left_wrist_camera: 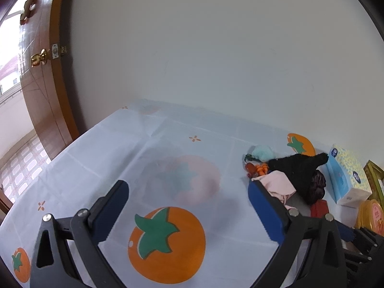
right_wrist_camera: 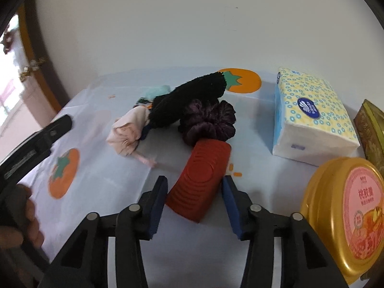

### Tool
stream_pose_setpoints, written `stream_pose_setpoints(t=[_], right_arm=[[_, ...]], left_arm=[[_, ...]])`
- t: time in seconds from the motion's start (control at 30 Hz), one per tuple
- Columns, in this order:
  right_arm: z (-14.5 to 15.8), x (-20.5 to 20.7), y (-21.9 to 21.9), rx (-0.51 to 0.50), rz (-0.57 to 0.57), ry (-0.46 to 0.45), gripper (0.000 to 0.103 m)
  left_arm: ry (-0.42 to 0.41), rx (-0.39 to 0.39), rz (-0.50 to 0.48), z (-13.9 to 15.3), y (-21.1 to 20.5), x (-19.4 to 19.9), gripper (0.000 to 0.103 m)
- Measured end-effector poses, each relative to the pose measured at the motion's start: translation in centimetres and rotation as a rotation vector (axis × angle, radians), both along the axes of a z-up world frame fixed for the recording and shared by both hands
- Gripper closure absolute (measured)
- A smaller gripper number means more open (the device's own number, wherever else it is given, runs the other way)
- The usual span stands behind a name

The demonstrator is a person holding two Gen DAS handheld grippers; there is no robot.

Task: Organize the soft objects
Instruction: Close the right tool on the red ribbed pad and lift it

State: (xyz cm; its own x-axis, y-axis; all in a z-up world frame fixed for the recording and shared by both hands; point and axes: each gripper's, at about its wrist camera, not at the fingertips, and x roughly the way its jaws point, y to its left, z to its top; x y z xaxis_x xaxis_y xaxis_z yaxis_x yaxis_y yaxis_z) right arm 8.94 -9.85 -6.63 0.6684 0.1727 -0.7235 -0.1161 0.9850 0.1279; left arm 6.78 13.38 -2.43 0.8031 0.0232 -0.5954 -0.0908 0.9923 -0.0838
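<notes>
Straddling the red block (right_wrist_camera: 199,180), the right claw (right_wrist_camera: 194,187) gapes — left claw (left_wrist_camera: 187,199) wide, empty.

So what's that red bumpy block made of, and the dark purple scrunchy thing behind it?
The red block looks like soft rubber or foam, matte, with moulded curved ridges on top; which of the two is hard to tell. The purple scrunchie looks like velvet: gathered, ruffled folds with a faint sheen. The right gripper has the block between its fingers.

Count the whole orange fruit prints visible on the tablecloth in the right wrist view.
2: one orange fruit print at the far edge behind the black plush, one orange fruit print near left. Objects may hide others.
</notes>
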Motion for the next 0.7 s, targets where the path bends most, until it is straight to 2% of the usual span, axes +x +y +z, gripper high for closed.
stream_pose_setpoints(t=[0.13, 0.27, 0.33, 0.37, 0.4, 0.5, 0.63, 0.7], right_arm=[[1.4, -3.5, -1.2, 0.018, 0.098, -0.11, 0.06], [2.5, -5.8, -2.7, 0.035, 0.128, -0.199, 0.067], [3.0, -6.2, -3.3, 0.044, 0.121, -0.228, 0.076], [3.3, -6.4, -3.6, 0.04, 0.115, -0.242, 0.087], [3.5, -6.4, -3.5, 0.035, 0.108, -0.251, 0.088], [3.7, -5.9, -4.2, 0.061, 0.108, -0.243, 0.088], [3.4, -5.7, -5.1, 0.116, 0.105, -0.219, 0.088], [3.2, -5.5, -5.2, 0.123, 0.106, -0.217, 0.088]], left_arm=[[-0.014, 0.005, -0.07, 0.0, -0.8, -0.3, 0.002], [-0.02, 0.015, -0.206, 0.1, -2.7, -0.5, 0.002], [-0.021, 0.002, -0.275, 0.1, -3.5, -0.5, 0.002], [-0.015, -0.007, -0.315, 0.1, -4.1, -0.4, 0.002], [-0.01, -0.009, -0.334, 0.0, -4.5, -0.3, 0.002], [0.018, 0.0, -0.355, -0.2, -5.7, 0.2, 0.002], [0.067, 0.003, -0.333, -0.7, -6.9, 1.7, 0.002], [0.122, 0.024, -0.311, -1.3, -7.6, 2.7, 0.003]])
